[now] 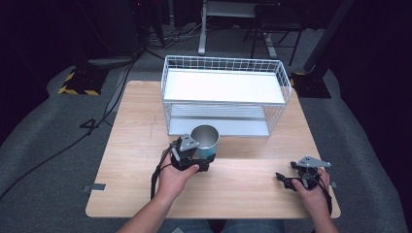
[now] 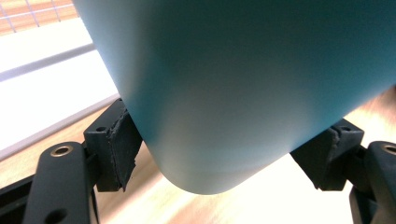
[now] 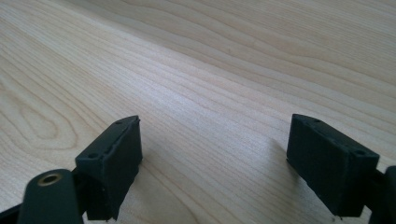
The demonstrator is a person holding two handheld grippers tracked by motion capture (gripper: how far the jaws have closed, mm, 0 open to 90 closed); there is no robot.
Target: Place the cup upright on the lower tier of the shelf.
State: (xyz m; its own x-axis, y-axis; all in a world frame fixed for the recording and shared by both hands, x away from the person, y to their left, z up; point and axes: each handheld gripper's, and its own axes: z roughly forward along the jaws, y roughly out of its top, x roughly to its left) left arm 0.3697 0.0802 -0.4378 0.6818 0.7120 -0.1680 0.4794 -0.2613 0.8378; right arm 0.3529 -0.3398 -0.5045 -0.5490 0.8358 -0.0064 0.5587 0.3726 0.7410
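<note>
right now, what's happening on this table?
A person holds a two-jaw gripper in each hand at a wooden table. The left gripper is shut on a teal cup with a metal inside, held upright just in front of a white wire rack; in the left gripper view the jaws press against both sides of the cup. The right gripper is open and holds nothing, low over bare wood near the front right. Both rack shelves look bare.
</note>
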